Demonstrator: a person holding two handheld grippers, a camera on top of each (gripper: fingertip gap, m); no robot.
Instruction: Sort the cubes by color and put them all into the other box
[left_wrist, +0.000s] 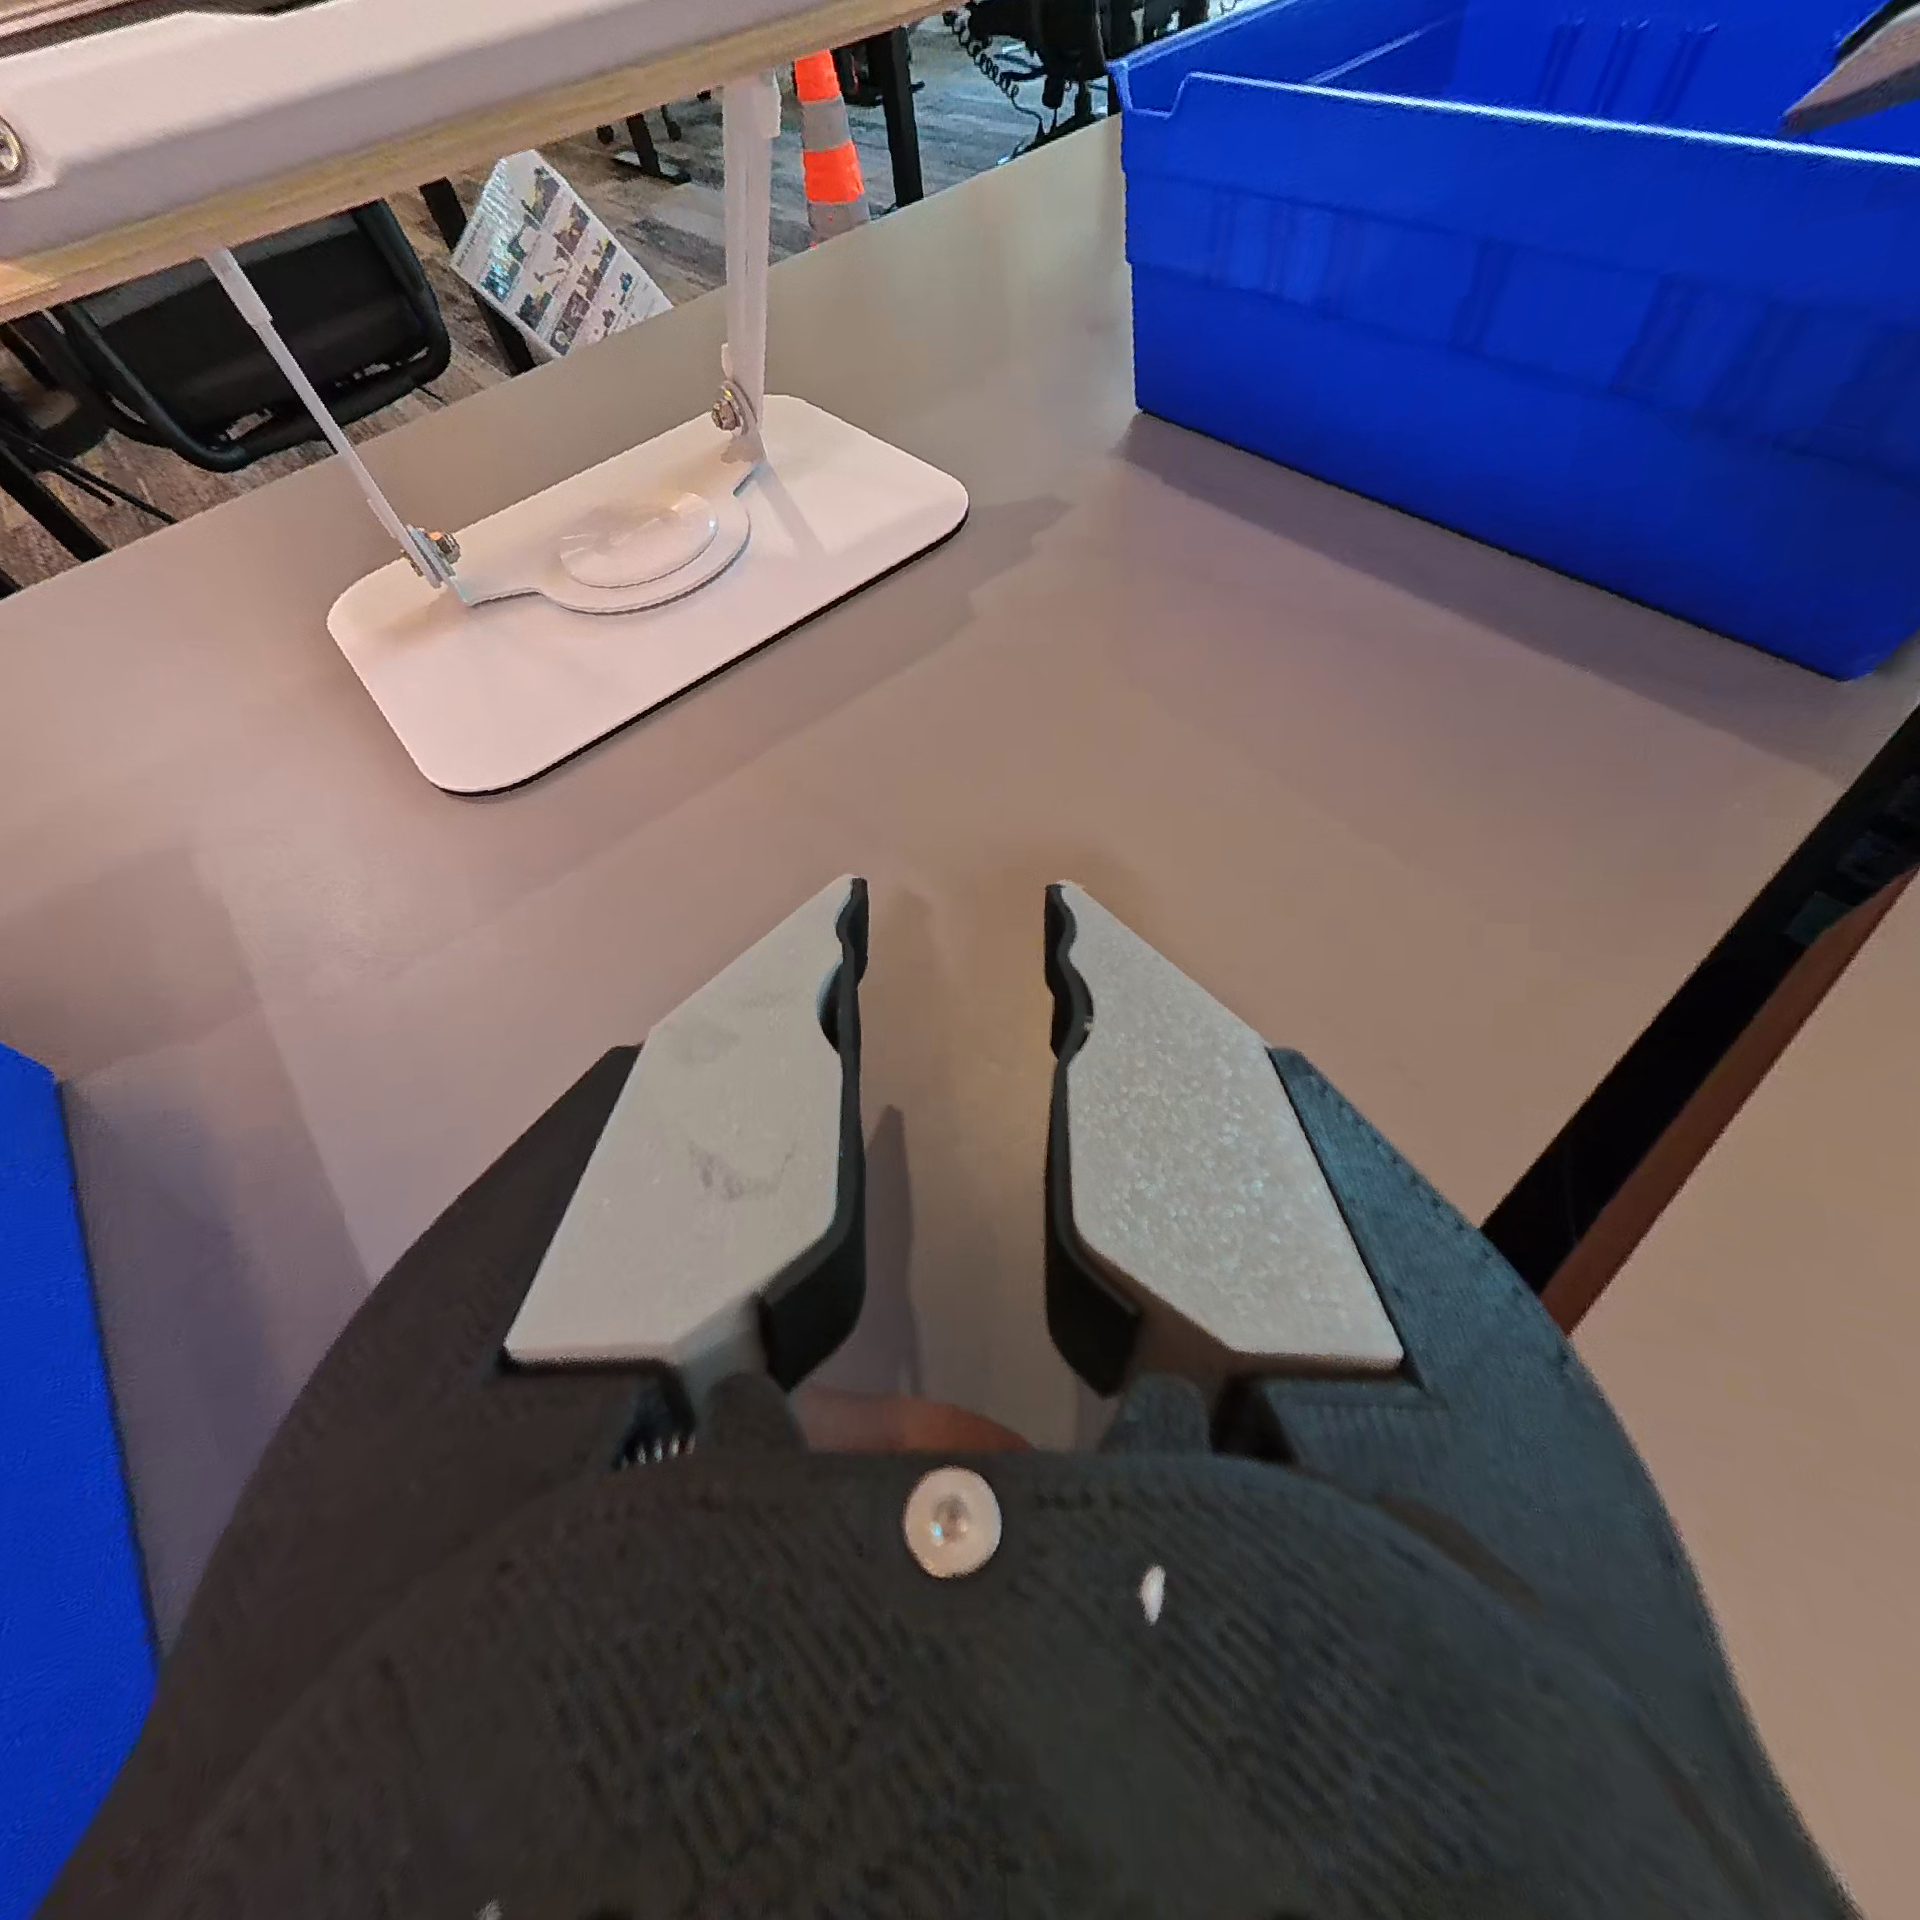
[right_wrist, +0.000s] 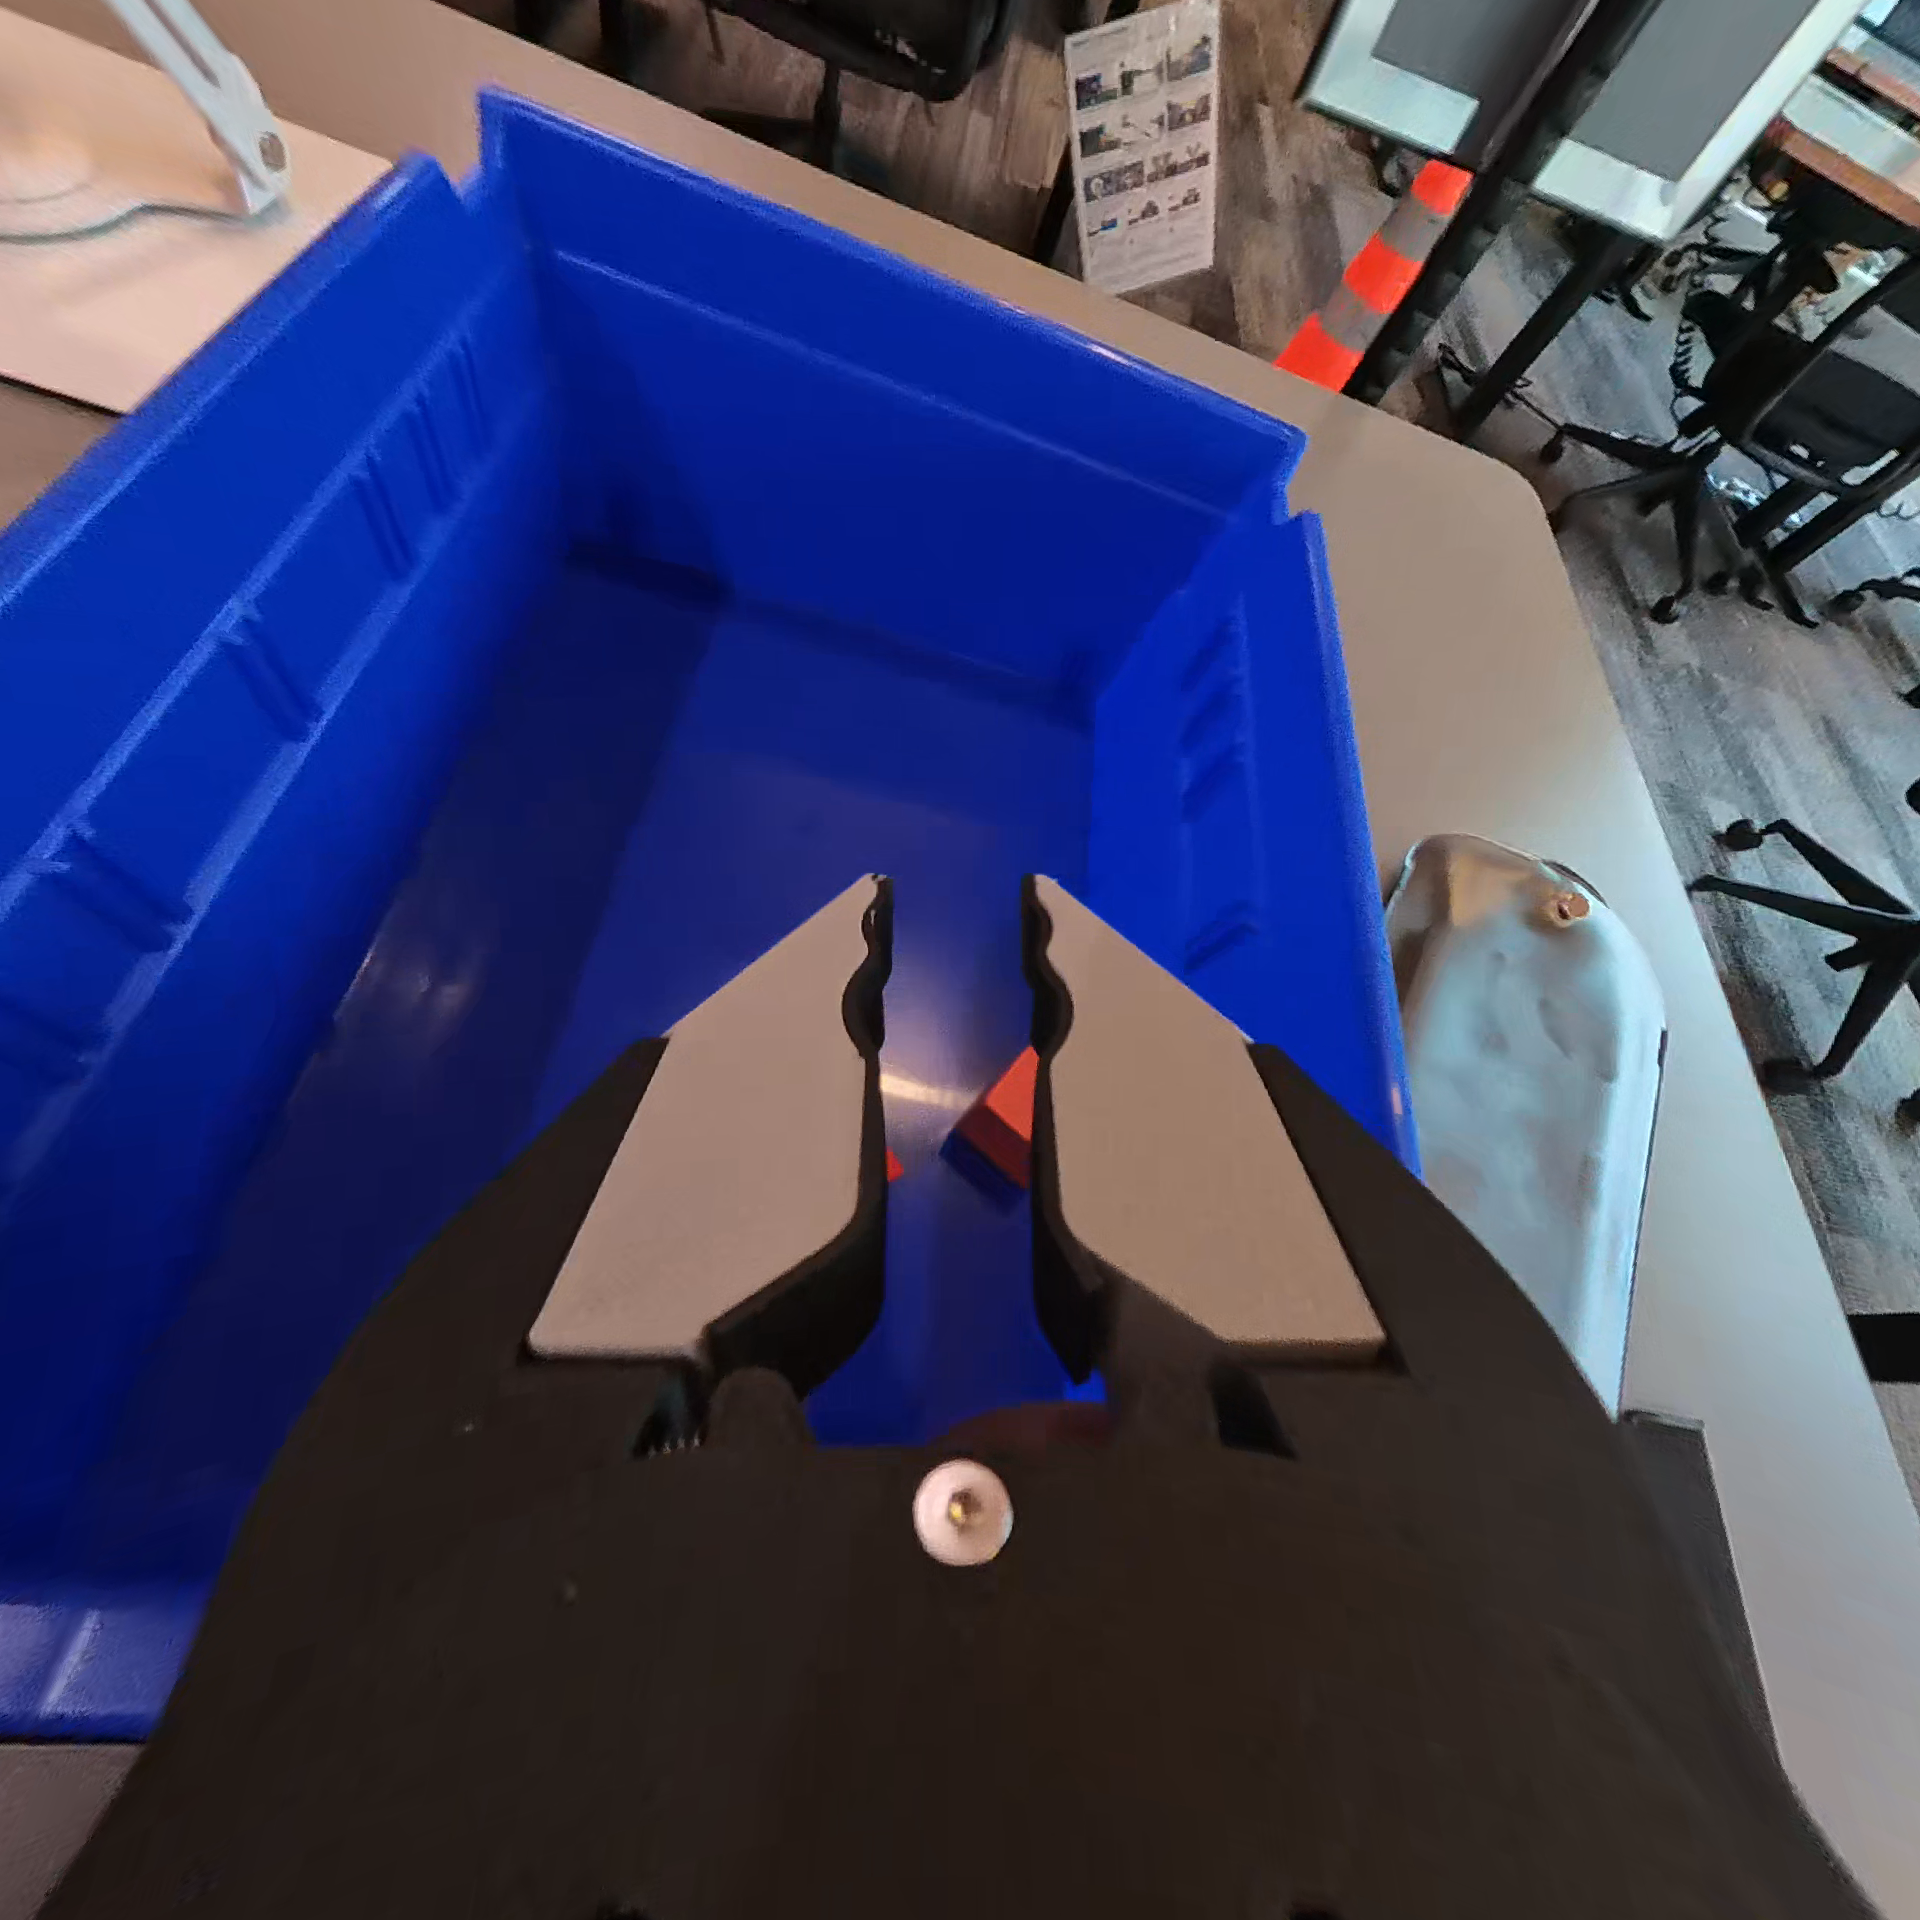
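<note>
Right gripper (right_wrist: 954, 883) over the blue box (right_wrist: 312, 644), fingers parted a little, nothing held; beneath them on the box floor a red cube (right_wrist: 1013, 1107) touching a blue cube (right_wrist: 977, 1169) (both half hidden by the fingers). Left gripper (left_wrist: 954, 888) above bare grey table (left_wrist: 1247, 727), likewise narrowly parted and empty, white stand (left_wrist: 644, 613) ahead-left, the box's outer wall at the upper right

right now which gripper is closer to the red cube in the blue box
Right. The right gripper hangs open over the blue box, with the red cube just below its fingertips. The left gripper is open over bare table, outside the box.
</note>
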